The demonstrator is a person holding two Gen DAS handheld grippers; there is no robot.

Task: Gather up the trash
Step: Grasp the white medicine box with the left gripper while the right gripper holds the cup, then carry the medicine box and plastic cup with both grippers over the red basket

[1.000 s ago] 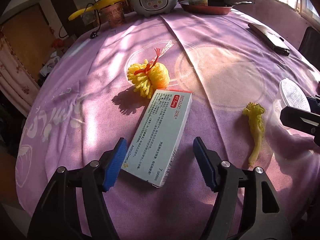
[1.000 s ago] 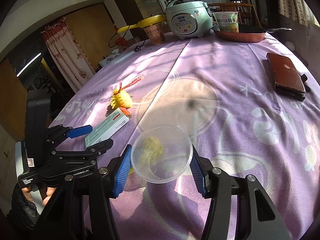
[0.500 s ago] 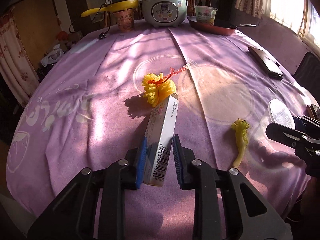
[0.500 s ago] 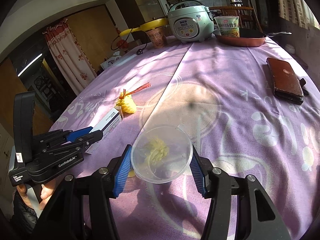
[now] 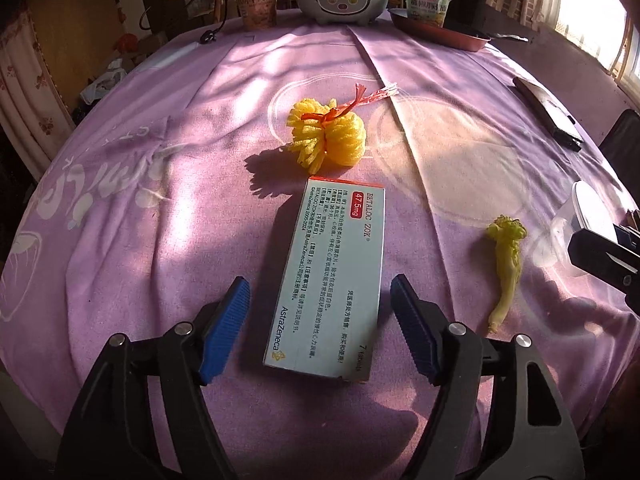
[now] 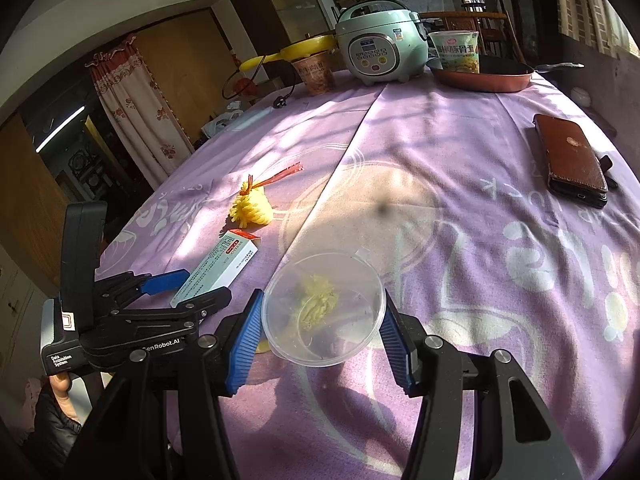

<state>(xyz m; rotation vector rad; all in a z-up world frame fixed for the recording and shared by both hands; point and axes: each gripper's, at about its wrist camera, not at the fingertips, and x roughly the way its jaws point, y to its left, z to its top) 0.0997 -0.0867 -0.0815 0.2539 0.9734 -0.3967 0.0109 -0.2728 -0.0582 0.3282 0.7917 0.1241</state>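
A white medicine box [image 5: 332, 280] lies flat on the purple tablecloth, between the fingers of my open left gripper [image 5: 320, 320]; neither pad touches it. It also shows in the right wrist view [image 6: 218, 266]. Behind it lies a yellow foam net tied with red string [image 5: 328, 134]. A yellow-green vegetable scrap [image 5: 506, 256] lies to the right. My right gripper [image 6: 320, 320] is shut on a clear plastic cup [image 6: 324, 308], held on its side just above the cloth; the scrap shows through it. The cup shows in the left wrist view [image 5: 580, 228].
At the table's far end stand a rice cooker [image 6: 380, 42], two instant noodle cups [image 6: 456, 50], [image 6: 314, 66], a red pan [image 6: 484, 76] and a yellow pan lid. A brown phone case [image 6: 572, 160] lies at the right. The table edge runs close at the left.
Half a second ago my left gripper was shut on the box, standing it on edge. It has now opened and the box lies flat again. The right gripper has barely moved.
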